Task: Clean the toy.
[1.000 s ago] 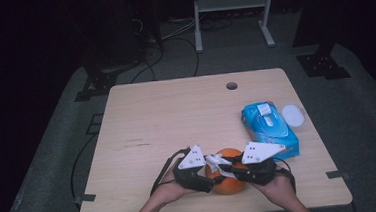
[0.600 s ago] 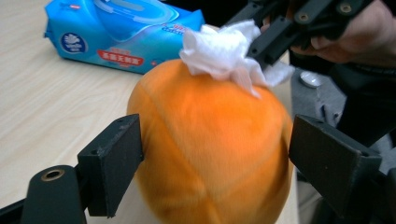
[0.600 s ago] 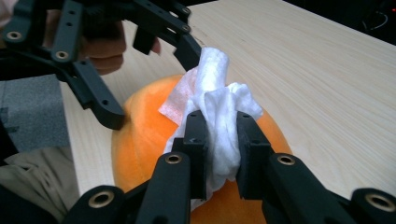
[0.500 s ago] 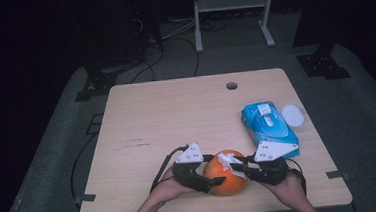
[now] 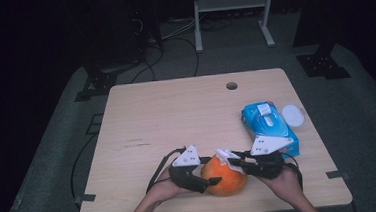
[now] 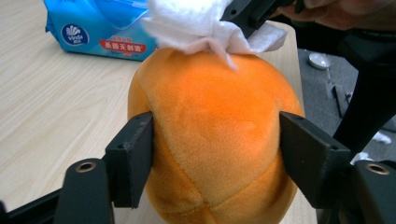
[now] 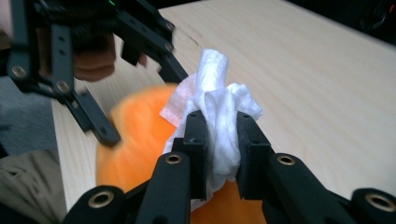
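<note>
Round orange plush ball (image 6: pixel 210 140) sitting at near table edge, between my hands. I am bracing it with left gripper (image 6: pixel 215 154), jaws having just been closing, pads pressing its flanks, so it stays put. I am wiping its top with crumpled white tissue (image 7: pixel 217 121), right gripper (image 7: pixel 218 140) pinching it tight. Blue wipes pack (image 5: pixel 269 126) lying near, at right, for refills, I judge.

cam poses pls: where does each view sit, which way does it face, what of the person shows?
High view: above the person's side, facing forward and down on the table; forearms, hands, both grippers show.
Left gripper view: on the left gripper, looking along its jaws, pressed on the orange plush ball.
Right gripper view: on the right gripper, its jaws pinching the white tissue.
Shared: ball, tissue and table in all three.
</note>
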